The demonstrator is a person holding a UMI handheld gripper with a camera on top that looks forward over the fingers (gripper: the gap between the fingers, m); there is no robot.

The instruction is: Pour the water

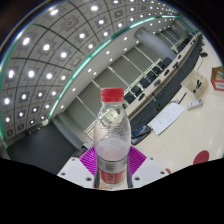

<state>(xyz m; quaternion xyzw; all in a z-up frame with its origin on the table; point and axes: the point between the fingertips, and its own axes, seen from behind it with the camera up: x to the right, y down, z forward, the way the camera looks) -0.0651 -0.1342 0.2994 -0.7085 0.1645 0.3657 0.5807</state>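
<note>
A clear plastic water bottle (112, 135) with a red cap (112, 95) and a red-and-white label stands upright between my fingers. Both magenta pads (87, 160) press against its sides, so my gripper (111, 166) is shut on the bottle. The view looks steeply upward, with the bottle held up in front of the ceiling. The bottle's base is hidden below the fingers.
A large hall lies beyond: a ceiling with rows of round lights (60, 50) and a green light strip (70, 85). Long white desks (190, 110) with dark chairs run off to the right, behind the bottle.
</note>
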